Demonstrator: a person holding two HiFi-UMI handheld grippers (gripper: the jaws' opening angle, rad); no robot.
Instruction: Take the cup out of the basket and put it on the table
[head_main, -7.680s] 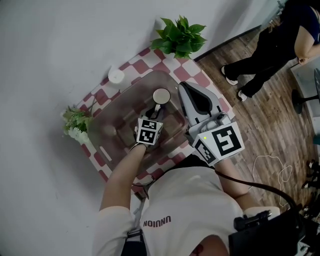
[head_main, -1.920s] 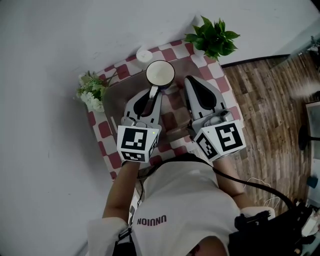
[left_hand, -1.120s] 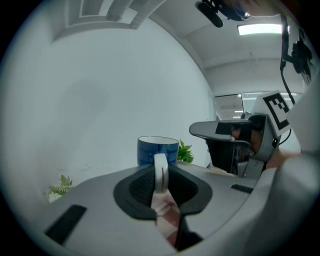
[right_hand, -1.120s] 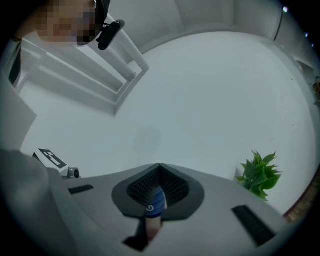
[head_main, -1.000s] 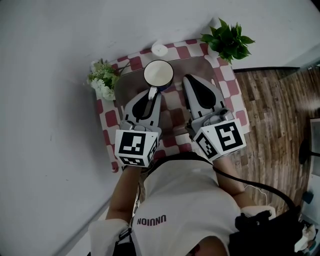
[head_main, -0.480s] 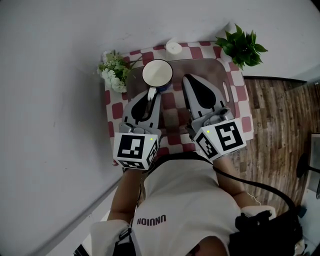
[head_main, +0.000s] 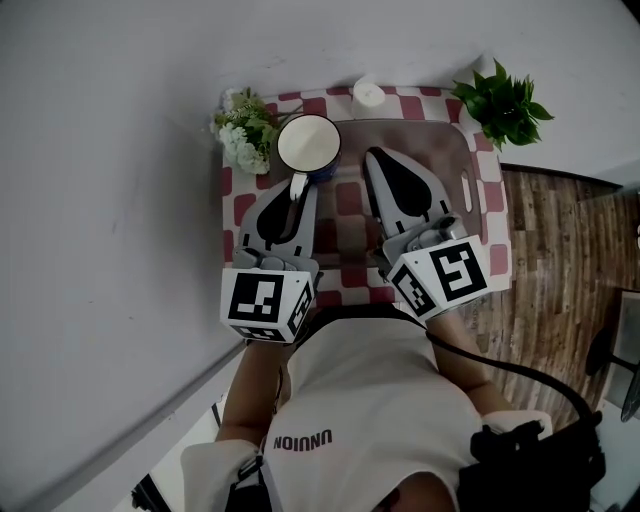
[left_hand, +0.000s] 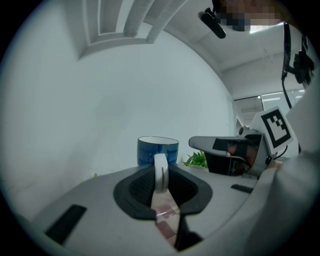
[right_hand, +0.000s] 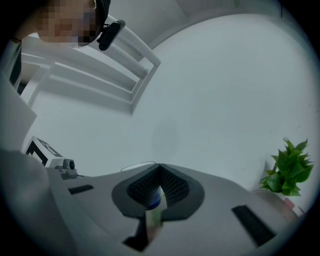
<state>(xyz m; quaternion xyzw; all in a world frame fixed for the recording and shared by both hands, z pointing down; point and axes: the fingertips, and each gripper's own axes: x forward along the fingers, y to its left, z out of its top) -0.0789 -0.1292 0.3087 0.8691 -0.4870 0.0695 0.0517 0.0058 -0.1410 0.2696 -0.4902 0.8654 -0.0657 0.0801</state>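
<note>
Gripping the cup (head_main: 308, 145) by its handle with the left hand-held gripper (head_main: 299, 186), jaws drawn narrow on the white loop, which shows edge-on between the pads in the left gripper view. Carried upright and mouth up, straight ahead of that hand-held gripper's tips, handle pointing back along its line, blue body just beyond.

Held aloft, by the look of it, with no surface showing under the cup in the left gripper view. Seen from the head view over the basket (head_main: 455, 140)'s left edge, most of the basket lying to the right of and below the left hand-held gripper.

Parked alongside on the right: the right hand-held gripper (head_main: 375, 158), over the basket, jaws together and gripping nothing, only a sliver of the blue cup visible through the slit beyond them.

Turns on one thing next, probably: bare checked desk (head_main: 318, 104) ahead and to the left of the cup, none to the right. Calls for a shift left and then down, keeping the cup level. Worth minding the flowers (head_main: 245, 140) just left of the cup, close enough to be brushed on the way.
</note>
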